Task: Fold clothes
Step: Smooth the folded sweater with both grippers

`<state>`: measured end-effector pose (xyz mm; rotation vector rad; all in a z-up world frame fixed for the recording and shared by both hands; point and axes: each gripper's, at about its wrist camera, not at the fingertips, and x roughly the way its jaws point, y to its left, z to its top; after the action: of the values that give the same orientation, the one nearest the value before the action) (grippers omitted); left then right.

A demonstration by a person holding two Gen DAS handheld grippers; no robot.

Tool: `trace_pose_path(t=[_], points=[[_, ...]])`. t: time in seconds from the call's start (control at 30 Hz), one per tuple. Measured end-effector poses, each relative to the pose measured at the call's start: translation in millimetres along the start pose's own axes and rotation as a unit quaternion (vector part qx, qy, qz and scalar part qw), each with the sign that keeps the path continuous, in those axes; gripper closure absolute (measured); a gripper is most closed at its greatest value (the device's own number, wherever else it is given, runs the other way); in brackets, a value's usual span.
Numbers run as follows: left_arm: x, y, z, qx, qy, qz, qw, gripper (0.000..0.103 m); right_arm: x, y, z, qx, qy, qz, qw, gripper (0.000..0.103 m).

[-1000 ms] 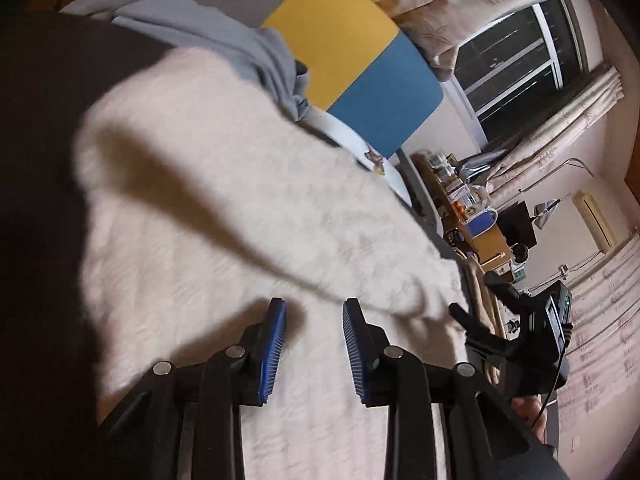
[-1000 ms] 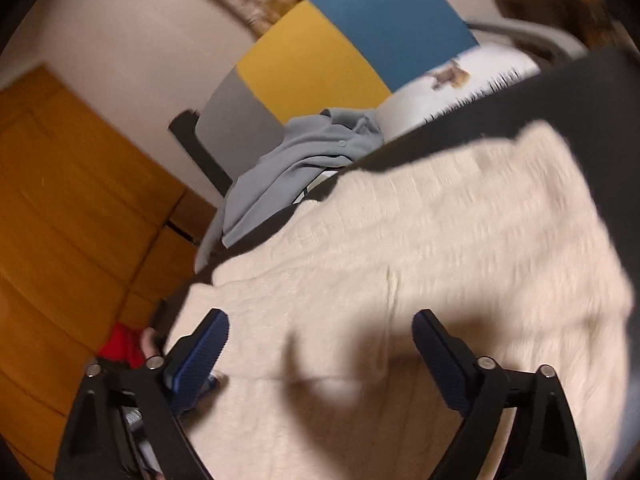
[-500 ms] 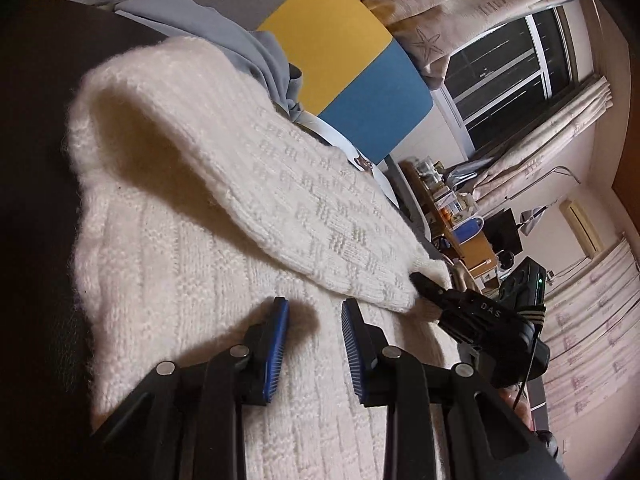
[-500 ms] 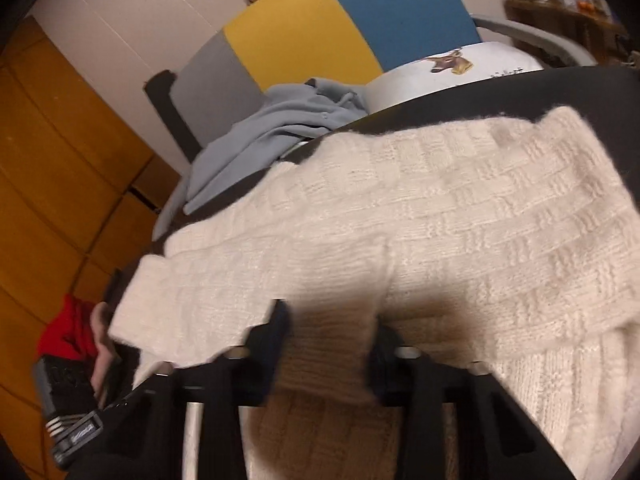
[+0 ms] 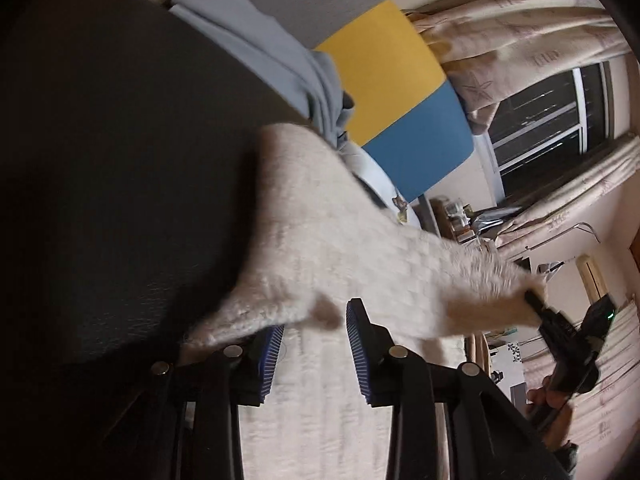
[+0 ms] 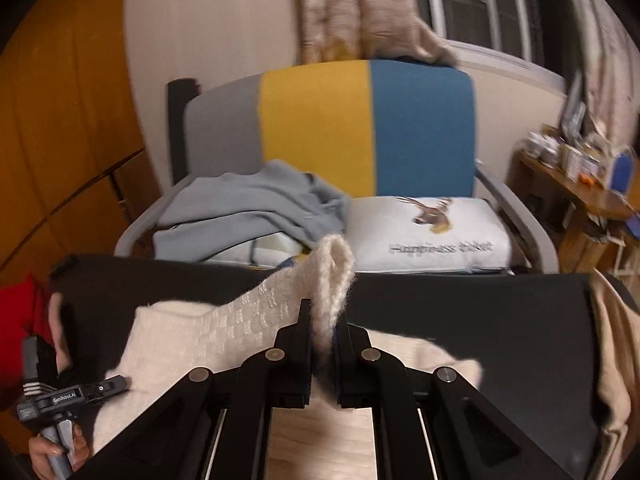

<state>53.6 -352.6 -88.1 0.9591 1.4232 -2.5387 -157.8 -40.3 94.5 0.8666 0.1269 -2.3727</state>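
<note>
Right wrist view: right gripper (image 6: 323, 330) clamps cream sweater (image 6: 256, 320) fold; left gripper (image 5: 314, 332) narrowly parted, jaws just widening, gripping nothing.

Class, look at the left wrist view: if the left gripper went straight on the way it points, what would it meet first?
Probably the cream knit sweater: it lies under and just ahead of the left gripper, whose jaws stand apart with nothing pressed between them. Depth is unclear in the blur.

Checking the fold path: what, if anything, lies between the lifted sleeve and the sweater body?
Nothing visible. The right claw pinches the sleeve above the sweater; only the left claw sits near, open.
</note>
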Motion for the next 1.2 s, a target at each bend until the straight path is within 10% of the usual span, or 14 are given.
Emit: trace_pose_path(t=[0.5, 0.77, 0.93, 1.2], points=[[-39.5, -38.4, -3.4, 0.075, -0.021, 0.010, 0.9969, 0.072, 57.0, -110.3, -103.0, 0.218, 0.086, 0.041, 0.971, 0.085], [7.9, -89.6, 30.2, 0.154, -0.039, 0.055, 0.9857, 0.069, 20.2, -64.1, -78.1, 0.083, 0.014, -0.019, 0.996, 0.044], [59.9, -81.7, 28.1, 0.185, 0.004, 0.122, 0.9751, 0.069, 65.1, -23.7, -85.2, 0.021, 0.067, -0.001, 0.998, 0.040], [46.0, -59.0, 2.1, 0.191, -0.004, 0.103, 0.9761, 0.069, 61.3, -24.7, -127.5, 0.017, 0.076, -0.007, 0.997, 0.038]])
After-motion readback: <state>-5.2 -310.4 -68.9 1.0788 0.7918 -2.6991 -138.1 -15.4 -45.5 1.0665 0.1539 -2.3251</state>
